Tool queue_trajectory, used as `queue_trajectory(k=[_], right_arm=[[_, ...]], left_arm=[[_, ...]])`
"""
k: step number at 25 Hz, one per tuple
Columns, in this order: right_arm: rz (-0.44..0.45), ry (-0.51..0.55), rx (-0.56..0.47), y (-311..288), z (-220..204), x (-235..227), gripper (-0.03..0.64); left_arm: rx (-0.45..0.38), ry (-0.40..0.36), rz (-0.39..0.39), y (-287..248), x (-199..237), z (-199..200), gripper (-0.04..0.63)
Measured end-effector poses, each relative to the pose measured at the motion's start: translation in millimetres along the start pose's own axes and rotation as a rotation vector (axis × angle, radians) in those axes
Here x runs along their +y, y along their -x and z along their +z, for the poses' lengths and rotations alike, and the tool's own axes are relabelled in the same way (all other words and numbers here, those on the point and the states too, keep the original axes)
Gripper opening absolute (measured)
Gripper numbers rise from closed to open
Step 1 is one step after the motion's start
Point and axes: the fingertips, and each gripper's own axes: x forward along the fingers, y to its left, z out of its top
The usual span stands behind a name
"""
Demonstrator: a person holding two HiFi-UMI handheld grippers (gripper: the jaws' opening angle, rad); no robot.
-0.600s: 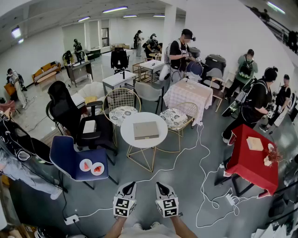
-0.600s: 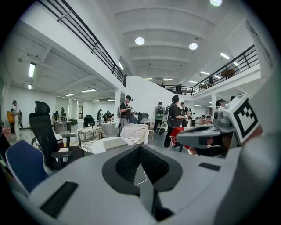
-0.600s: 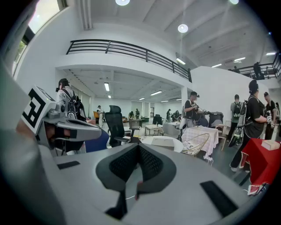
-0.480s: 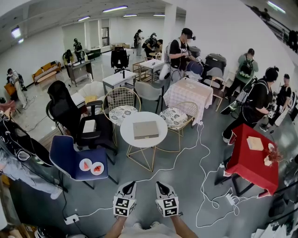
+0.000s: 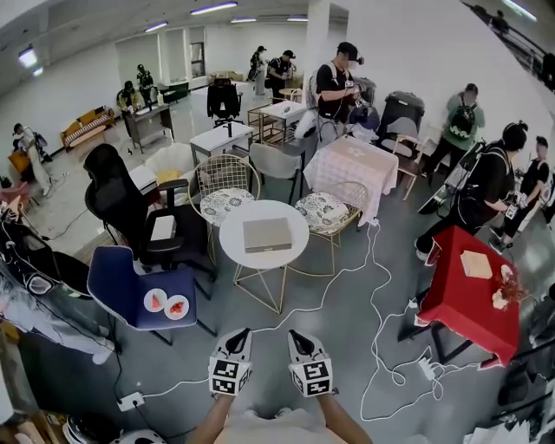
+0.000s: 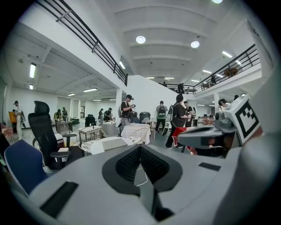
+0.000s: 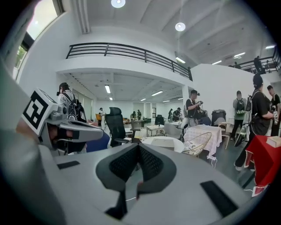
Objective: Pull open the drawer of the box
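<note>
Box front: in the head view the box (image 5: 267, 234) is too small for me to tell any seam or handle.
Box, left gripper view: I see only its top; my left gripper (image 6: 140, 146) covers the rest.
Forearms: my forearms (image 5: 211, 423) run off the bottom edge.
Plates: what lies on the plates (image 5: 166, 303) is too small to name.

Grey floor (image 5: 347, 347), white cables (image 5: 375, 277); white walls (image 5: 408, 43); ceiling strip lights (image 5: 215, 8); round white table (image 5: 234, 249); blue chair (image 5: 111, 277); red table (image 5: 451, 299); black office chair (image 5: 113, 195).
</note>
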Motion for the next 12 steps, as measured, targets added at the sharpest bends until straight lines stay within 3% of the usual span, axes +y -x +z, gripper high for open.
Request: queue_trajectory(k=[12], right_arm=[[0.072, 0.018, -0.002, -9.5, -8.2, -33.0, 0.015]], left_arm=[[-0.006, 0.016, 0.073, -30.8, 2.4, 2.8, 0.012]])
